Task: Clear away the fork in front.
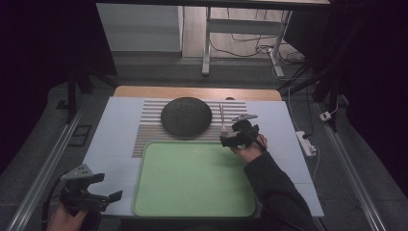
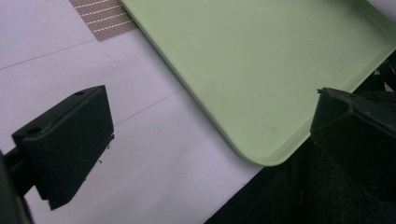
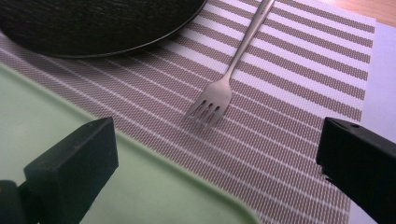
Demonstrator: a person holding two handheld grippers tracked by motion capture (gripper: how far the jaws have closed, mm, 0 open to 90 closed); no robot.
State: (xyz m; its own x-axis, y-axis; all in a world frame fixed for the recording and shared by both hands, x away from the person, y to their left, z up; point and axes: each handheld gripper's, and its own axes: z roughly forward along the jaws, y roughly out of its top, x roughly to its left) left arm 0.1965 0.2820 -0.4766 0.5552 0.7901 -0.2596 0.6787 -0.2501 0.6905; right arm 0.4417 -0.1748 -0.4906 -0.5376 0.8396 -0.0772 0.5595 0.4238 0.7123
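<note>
A dark round plate (image 1: 186, 116) (image 3: 93, 23) rests on a striped placemat (image 1: 149, 126) (image 3: 289, 93). Right of it a metal fork (image 1: 222, 118) (image 3: 219, 91) lies on the mat, tines toward the green tray (image 1: 192, 178) (image 3: 56, 121) (image 2: 261, 65). My right gripper (image 1: 228, 139) (image 3: 219, 163) hovers open just short of the fork's tines, over the tray's far right corner. My left gripper (image 1: 113, 196) (image 2: 210, 140) is open with nothing between its jaws, low at the table's near left corner beside the tray's near corner.
A white board (image 1: 113, 144) (image 2: 140, 163) covers the wooden table (image 1: 192, 92) under mat and tray. A power strip (image 1: 306, 143) lies off the table's right side. Beyond stand a desk frame and cables (image 1: 250, 48).
</note>
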